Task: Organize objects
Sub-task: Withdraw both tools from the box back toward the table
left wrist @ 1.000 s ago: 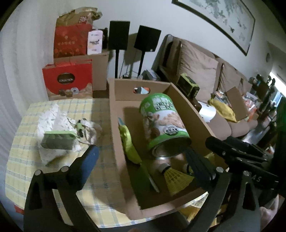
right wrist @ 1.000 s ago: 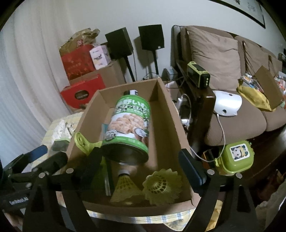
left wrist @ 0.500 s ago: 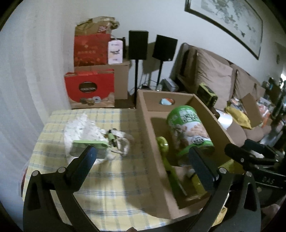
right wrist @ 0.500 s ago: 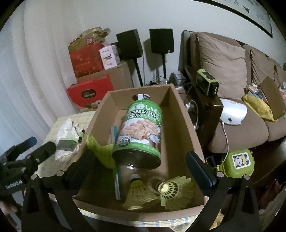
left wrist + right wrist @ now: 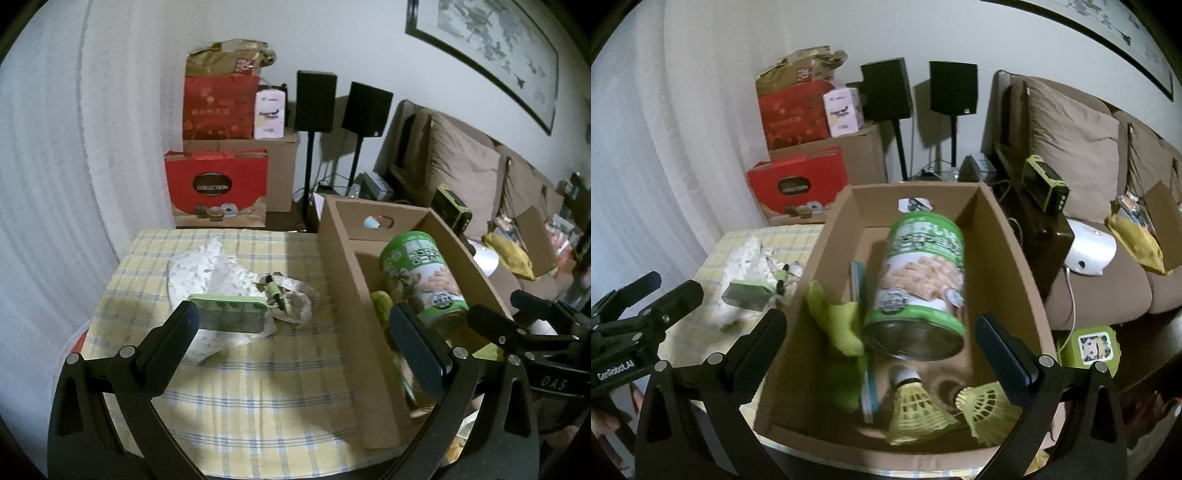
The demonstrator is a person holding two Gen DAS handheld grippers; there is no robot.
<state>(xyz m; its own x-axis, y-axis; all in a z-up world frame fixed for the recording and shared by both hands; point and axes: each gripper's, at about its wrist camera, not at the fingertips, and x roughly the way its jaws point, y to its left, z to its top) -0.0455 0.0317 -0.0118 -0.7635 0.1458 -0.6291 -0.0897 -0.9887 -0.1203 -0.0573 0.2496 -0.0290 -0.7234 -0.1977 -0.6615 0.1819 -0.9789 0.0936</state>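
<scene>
A cardboard box (image 5: 1015, 258) stands on the checked tablecloth (image 5: 240, 398). In it lie a green snack can (image 5: 919, 280), a green cloth (image 5: 834, 325), and two yellow shuttlecocks (image 5: 912, 410). Left of the box, a green case (image 5: 231, 317) and a small green pen-like thing (image 5: 275, 293) rest on a white crumpled cloth (image 5: 210, 273). My left gripper (image 5: 295, 347) is open and empty, hovering near the case. My right gripper (image 5: 882, 354) is open and empty above the box's near end. The box also shows in the left wrist view (image 5: 347, 280).
Red gift boxes (image 5: 216, 188) and two black speakers on stands (image 5: 316, 101) stand behind the table. A brown sofa (image 5: 1082, 155) with clutter is on the right. A green lunch box (image 5: 1089, 347) sits low beside the box.
My left gripper has swung left, away from the box and towards the case and white cloth. My right gripper has pulled back and up a little over the box. Both stayed open.
</scene>
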